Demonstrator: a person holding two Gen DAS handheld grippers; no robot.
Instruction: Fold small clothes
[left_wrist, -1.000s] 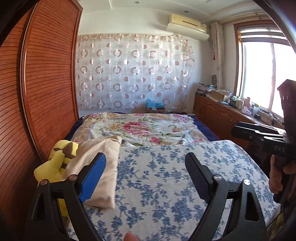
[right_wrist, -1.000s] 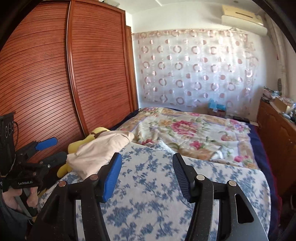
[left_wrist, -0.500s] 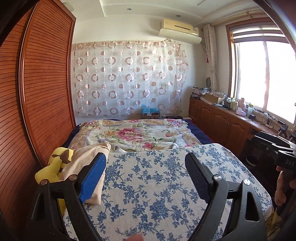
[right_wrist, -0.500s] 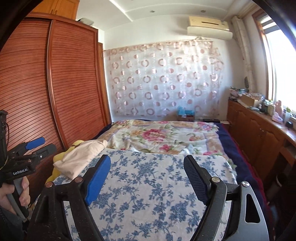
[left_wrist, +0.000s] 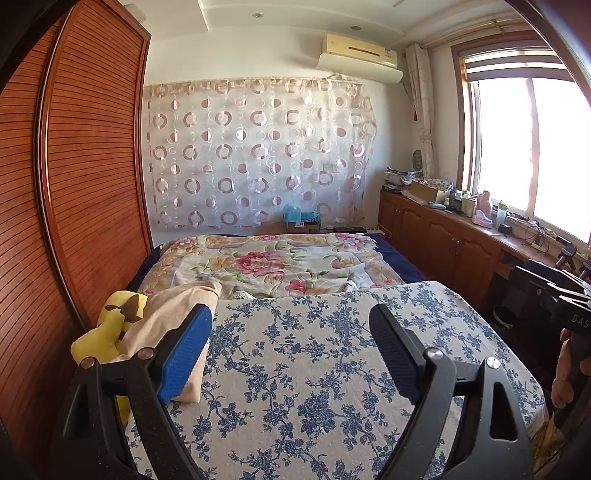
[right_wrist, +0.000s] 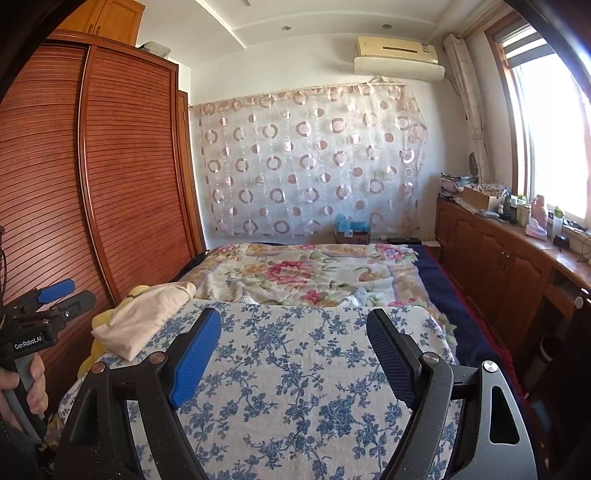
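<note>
The bed fills most of what you see from both cameras, and its near half under the blue-flowered cover lies flat and bare, which makes it the likely folding surface. Beyond that cover lies a rose-patterned quilt, rumpled near the seam.

The cream garment is the only small piece of clothing in sight. It sits at the bed's left edge, near the wooden wardrobe, bunched in a loose heap and resting on a yellow plush toy, so it probably waits there as the next item to take.

Your left tool stands wide open with nothing between its pads. From its own camera its blue finger overlaps the garment, but the right view shows that tool held off the bed's side, apart from the cloth. Your right tool is also spread wide and empty, above bare cover.

Most of the plush is hidden beneath the cloth, and you cannot tell what kind of garment it is.
</note>
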